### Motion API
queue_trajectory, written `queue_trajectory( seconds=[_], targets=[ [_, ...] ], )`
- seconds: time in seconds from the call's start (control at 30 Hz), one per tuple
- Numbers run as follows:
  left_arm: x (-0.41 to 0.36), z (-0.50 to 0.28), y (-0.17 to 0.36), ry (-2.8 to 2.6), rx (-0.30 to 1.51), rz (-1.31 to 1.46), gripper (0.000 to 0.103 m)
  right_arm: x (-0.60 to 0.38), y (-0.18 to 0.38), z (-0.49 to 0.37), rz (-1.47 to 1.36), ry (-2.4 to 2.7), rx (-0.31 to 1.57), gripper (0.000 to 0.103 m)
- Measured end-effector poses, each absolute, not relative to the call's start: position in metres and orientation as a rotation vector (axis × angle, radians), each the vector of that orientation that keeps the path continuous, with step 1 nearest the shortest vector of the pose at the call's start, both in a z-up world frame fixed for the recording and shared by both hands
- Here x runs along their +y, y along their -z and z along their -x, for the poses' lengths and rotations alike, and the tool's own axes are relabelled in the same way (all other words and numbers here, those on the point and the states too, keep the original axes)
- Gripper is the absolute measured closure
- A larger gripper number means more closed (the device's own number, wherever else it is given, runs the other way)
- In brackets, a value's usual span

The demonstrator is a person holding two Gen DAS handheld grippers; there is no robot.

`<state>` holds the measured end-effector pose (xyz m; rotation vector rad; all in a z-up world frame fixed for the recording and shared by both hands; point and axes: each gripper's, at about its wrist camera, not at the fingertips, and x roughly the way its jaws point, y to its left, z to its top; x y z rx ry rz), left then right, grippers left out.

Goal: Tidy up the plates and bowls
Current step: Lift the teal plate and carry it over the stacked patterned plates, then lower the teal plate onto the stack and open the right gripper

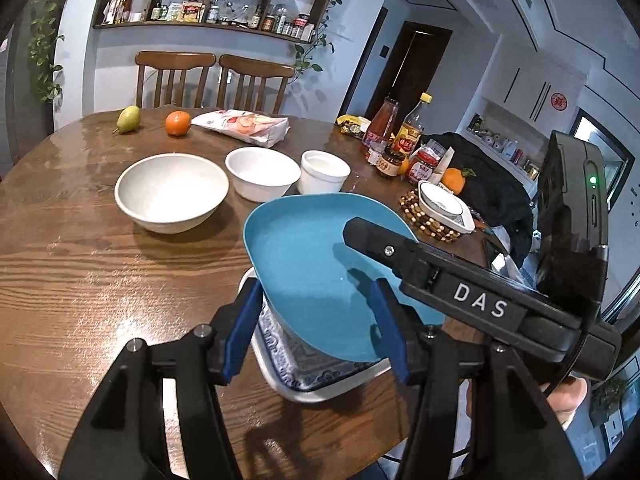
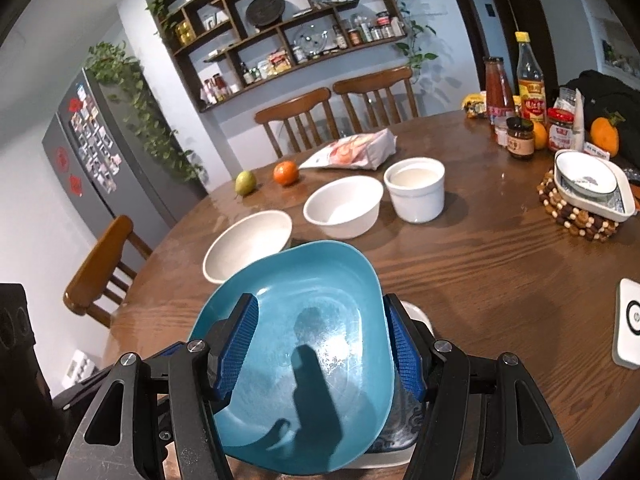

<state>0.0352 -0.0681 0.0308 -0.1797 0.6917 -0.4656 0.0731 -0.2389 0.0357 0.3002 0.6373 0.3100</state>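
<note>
A teal plate [image 1: 304, 264] [image 2: 312, 280] hangs tilted over a blue-and-white patterned dish [image 1: 288, 364] [image 2: 404, 416] that rests on the wooden table [image 1: 80, 280]. My left gripper [image 1: 316, 286] is shut on the plate, one pad at its left outer edge and the other inside it. My right gripper [image 2: 320, 300] is shut on the same plate; one of its fingers [image 1: 376, 240] lies across the right rim. Beyond stand three white bowls: large [image 1: 172, 192] [image 2: 248, 244], medium [image 1: 262, 174] [image 2: 342, 206], small [image 1: 324, 170] [image 2: 416, 188].
A bowl in a square dish [image 1: 440, 204] [image 2: 592, 184] sits on a beaded trivet at the right. Farther back lie a pear [image 1: 128, 119], an orange [image 1: 178, 123], a snack bag [image 1: 244, 126], plus bottles and jars [image 1: 400, 140]. A white device [image 2: 632, 328] lies near the right edge.
</note>
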Motion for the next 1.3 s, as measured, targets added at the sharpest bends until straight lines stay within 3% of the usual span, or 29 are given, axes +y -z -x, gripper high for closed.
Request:
queue_trajectory(
  seconds=[0.73,1.3],
  targets=[
    [-0.061,-0.04,0.019,0.42,0.859,0.18,0.049,-0.226,0.016,-0.079,-0.287,-0.308,0.8,0.037],
    [-0.083,-0.047,0.021,0.452,0.876,0.139,0.047,-0.24,0.021,-0.085,-0.297,-0.251,0.816,0.037]
  ],
)
